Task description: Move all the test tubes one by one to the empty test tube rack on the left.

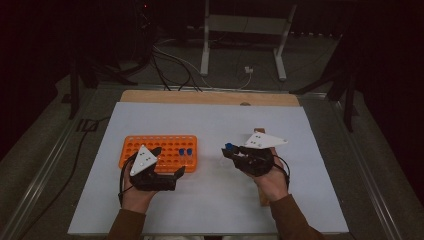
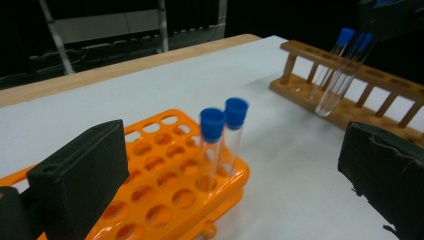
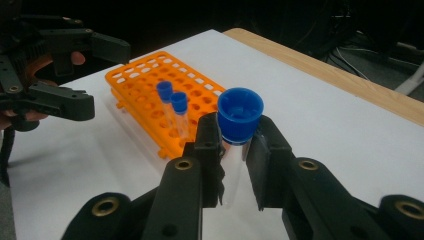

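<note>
An orange tube rack (image 1: 150, 147) lies left of centre on the white sheet, and two blue-capped test tubes (image 1: 186, 152) stand in its near right corner. My left gripper (image 1: 169, 160) hovers open at the rack's front edge with nothing between its jaws. In the left gripper view the two tubes (image 2: 222, 130) stand upright in the rack (image 2: 165, 200). My right gripper (image 3: 235, 145) is shut on a clear test tube just under its blue cap (image 3: 240, 115). It holds the tube upright over the sheet, to the right of the orange rack (image 3: 145, 80).
A wooden tube rack (image 2: 385, 85) lies at the right under my right hand, its far end (image 1: 259, 131) poking out. The white sheet (image 1: 215, 120) covers a wooden board. Beyond the table are cables and a metal stand on a dark floor.
</note>
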A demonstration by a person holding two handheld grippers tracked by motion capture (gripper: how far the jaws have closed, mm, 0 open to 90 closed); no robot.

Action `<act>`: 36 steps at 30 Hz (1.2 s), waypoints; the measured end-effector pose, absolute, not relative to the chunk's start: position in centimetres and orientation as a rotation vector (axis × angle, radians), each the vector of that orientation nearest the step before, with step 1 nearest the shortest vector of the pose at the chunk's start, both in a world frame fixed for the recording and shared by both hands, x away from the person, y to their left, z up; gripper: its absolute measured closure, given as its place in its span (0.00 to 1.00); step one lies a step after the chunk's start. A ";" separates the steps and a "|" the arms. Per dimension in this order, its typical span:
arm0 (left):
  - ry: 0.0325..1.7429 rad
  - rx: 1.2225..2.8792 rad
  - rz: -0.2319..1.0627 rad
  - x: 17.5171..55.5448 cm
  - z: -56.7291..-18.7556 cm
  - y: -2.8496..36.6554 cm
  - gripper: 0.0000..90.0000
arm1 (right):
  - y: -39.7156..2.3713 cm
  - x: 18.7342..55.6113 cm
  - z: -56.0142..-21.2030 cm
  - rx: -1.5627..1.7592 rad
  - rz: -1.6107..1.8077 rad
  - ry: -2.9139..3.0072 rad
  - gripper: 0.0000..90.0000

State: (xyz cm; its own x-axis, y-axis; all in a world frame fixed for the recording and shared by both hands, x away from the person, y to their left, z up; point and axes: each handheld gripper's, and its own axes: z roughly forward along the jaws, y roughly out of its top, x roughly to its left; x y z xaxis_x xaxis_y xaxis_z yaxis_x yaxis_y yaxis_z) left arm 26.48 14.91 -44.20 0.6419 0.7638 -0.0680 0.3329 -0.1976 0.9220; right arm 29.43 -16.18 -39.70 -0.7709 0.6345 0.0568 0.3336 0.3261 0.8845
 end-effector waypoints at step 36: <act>0.725 1.858 0.428 26.8 -42.9 10.0 0.27 | -10.7 29.3 -39.4 0.763 1.471 2.401 0.85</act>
State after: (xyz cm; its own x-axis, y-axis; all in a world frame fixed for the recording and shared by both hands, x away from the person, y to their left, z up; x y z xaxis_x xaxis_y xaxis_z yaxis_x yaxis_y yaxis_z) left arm 26.76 9.96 -42.85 0.7528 0.6571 -0.0392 0.2825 -0.2686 0.9209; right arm 29.29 -10.69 -39.39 -0.8400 0.5371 0.0776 0.3131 0.3630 0.8776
